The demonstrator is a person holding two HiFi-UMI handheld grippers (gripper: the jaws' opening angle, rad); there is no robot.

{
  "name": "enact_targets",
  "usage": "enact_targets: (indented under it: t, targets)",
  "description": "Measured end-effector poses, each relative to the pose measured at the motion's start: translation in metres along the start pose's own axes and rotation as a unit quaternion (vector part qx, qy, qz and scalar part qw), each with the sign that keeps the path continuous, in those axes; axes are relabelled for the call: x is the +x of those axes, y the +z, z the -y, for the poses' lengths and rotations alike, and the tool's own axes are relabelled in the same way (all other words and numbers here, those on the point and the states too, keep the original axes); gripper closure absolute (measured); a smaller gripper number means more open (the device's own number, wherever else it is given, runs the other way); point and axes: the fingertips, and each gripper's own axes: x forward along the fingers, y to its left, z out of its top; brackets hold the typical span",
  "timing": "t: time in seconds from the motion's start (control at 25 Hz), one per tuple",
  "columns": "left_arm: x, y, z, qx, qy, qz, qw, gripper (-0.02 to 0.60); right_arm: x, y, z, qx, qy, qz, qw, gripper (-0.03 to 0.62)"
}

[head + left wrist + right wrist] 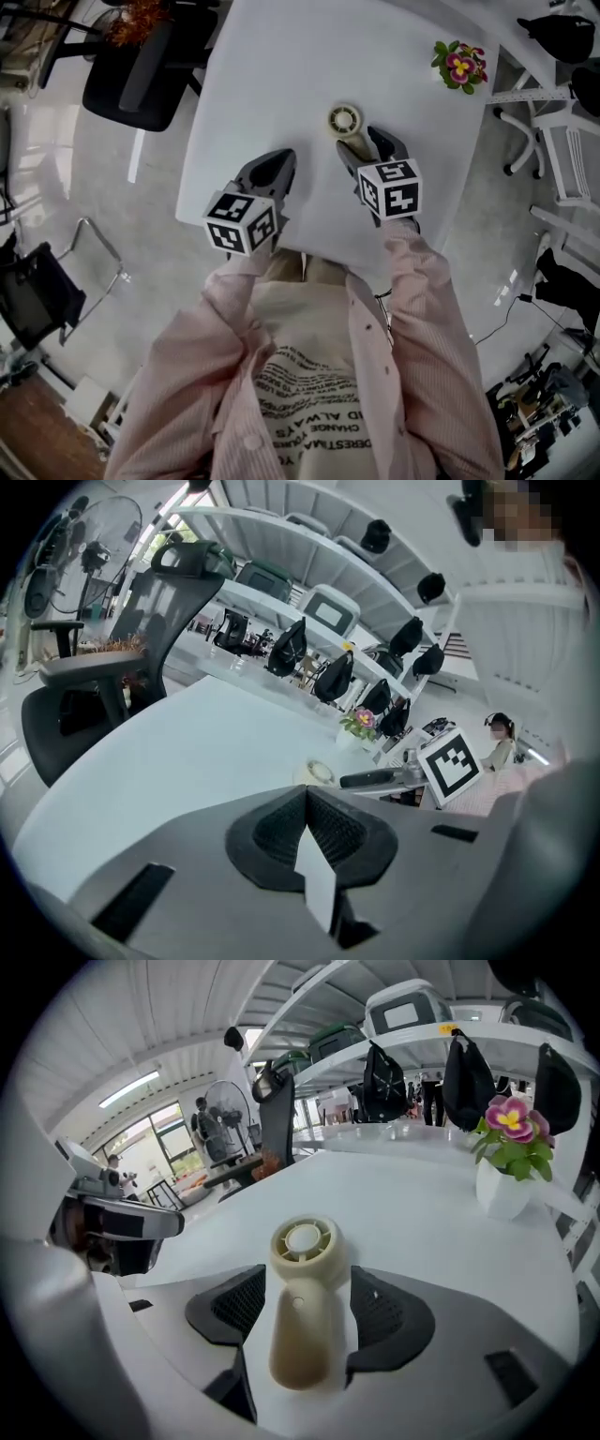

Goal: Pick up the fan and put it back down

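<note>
Currently my right tongs (309,1305) stand apart astride the handle of the fan (303,1241), lying flat on the bench (422,1213); my left tongs (307,832) are together, empty. I should centre the handle, then close evenly before lifting.

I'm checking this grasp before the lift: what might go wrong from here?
The right gripper straddles the fan at its smooth, rounded handle, apparently not yet clamped; closing off-centre may squeeze it out sideways.
The round head extends beyond the jaws, so the fan may tip forward when lifted.
The flower pot stands on the same table to the right; a wide swing might hit it.
</note>
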Motion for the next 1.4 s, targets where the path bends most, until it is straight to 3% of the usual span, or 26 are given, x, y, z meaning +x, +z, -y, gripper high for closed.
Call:
enact_targets:
  t: [0.36, 0.76, 1.4]
  targets:
    - [0.013, -0.007, -0.013, -0.015, -0.001, -0.011, 0.9998, 0.580, 0.021, -0.012, 0.001, -0.015, -0.008, -0.040, 0.999, 0.322]
    - [0.017, -0.007, -0.013, -0.011, -0.005, -0.016, 0.9998, 0.580, 0.024, -0.017, -0.002, -0.066, -0.047, -0.086, 0.993, 0.348]
    - [0.011, -0.010, -0.007, -0.004, -0.006, -0.017, 0.9998, 0.580, 0.022, -0.020, -0.004, -0.023, -0.072, -0.089, 0.993, 0.408]
